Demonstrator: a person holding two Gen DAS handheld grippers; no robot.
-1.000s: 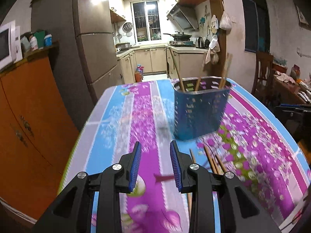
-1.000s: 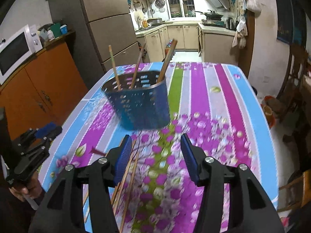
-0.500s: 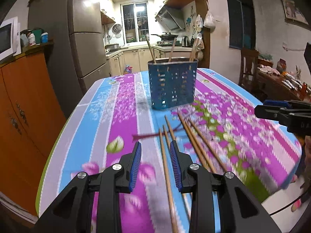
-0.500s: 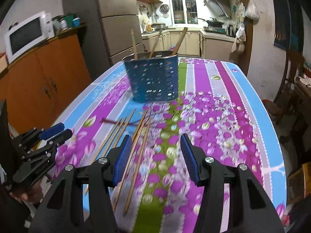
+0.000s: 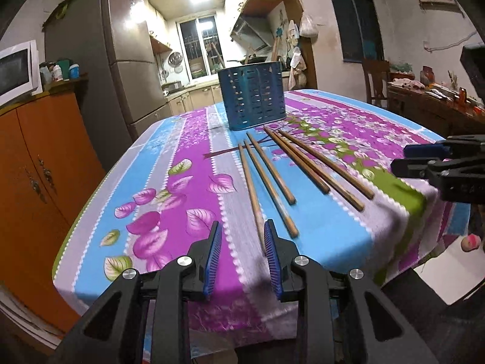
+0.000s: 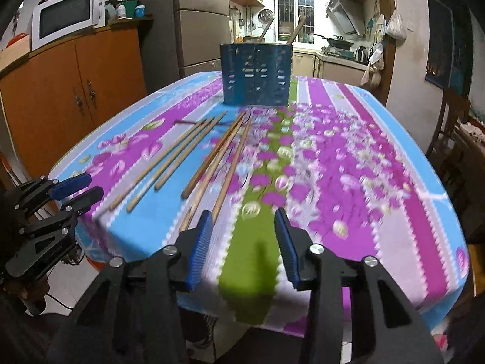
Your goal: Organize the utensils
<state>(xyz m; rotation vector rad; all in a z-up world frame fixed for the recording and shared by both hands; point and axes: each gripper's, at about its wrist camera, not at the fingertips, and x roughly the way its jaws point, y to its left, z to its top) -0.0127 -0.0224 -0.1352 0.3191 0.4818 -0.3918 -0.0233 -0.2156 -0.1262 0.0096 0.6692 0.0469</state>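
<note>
Chopsticks [image 6: 295, 32] upright in holder [image 6: 256, 74], right view only; left gripper [image 5: 242, 257] agape, right gripper [image 6: 242, 242] closing, both empty.

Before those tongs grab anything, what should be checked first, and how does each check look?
1. Chopsticks lie loose on the table: ok.
2. Blue holder stands upright: ok.
3. Left tongs hold nothing: ok.
4. Right tongs hold nothing, closing: ok.
5. A chopstick sits between either pair of tongs: not ok.
6. Free room inside the holder: cannot tell.
</note>
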